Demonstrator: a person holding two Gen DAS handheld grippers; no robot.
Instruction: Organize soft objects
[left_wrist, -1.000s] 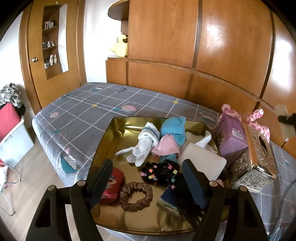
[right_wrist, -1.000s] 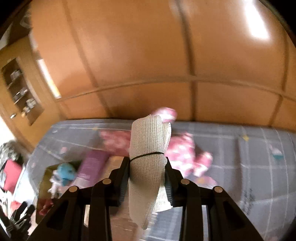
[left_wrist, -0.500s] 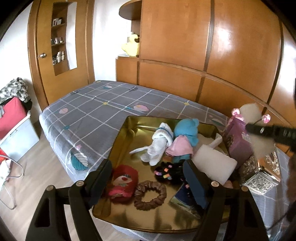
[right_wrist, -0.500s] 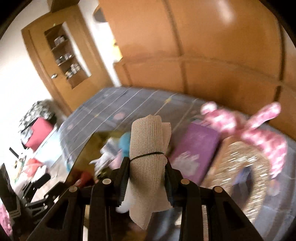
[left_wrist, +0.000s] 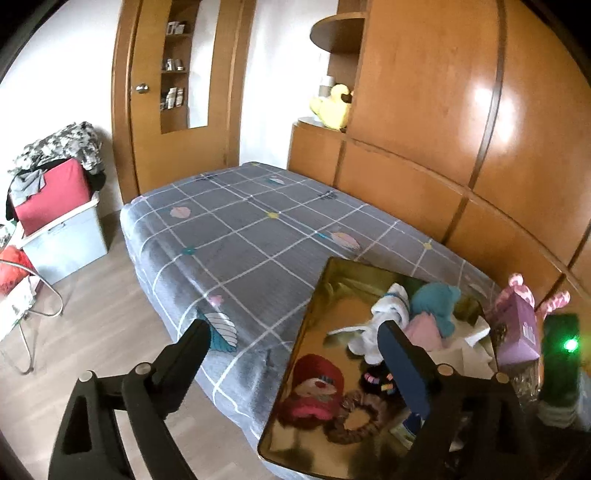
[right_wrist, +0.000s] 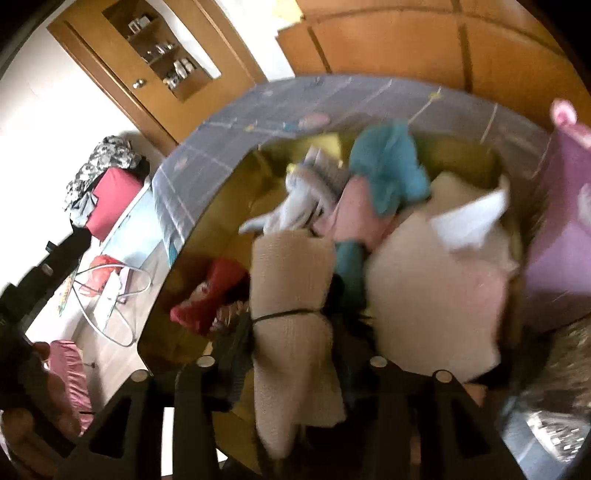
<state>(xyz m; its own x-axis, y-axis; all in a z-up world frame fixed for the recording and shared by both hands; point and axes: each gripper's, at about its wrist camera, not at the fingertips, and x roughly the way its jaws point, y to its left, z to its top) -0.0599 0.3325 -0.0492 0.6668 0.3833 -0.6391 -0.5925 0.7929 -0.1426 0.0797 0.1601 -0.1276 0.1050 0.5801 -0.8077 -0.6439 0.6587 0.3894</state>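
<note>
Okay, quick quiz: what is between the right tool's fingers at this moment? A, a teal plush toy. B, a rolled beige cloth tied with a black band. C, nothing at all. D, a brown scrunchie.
B: in the right wrist view the rolled beige cloth, cinched by a black band, sits between the fingers of the right tool above the gold tray, as its jaws open.

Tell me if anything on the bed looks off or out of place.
The gold tray juts past the mattress edge over the floor, so it could tip. Soft items are heaped against its far side, and the beige cloth roll sits between the right claw's opening jaws.
</note>
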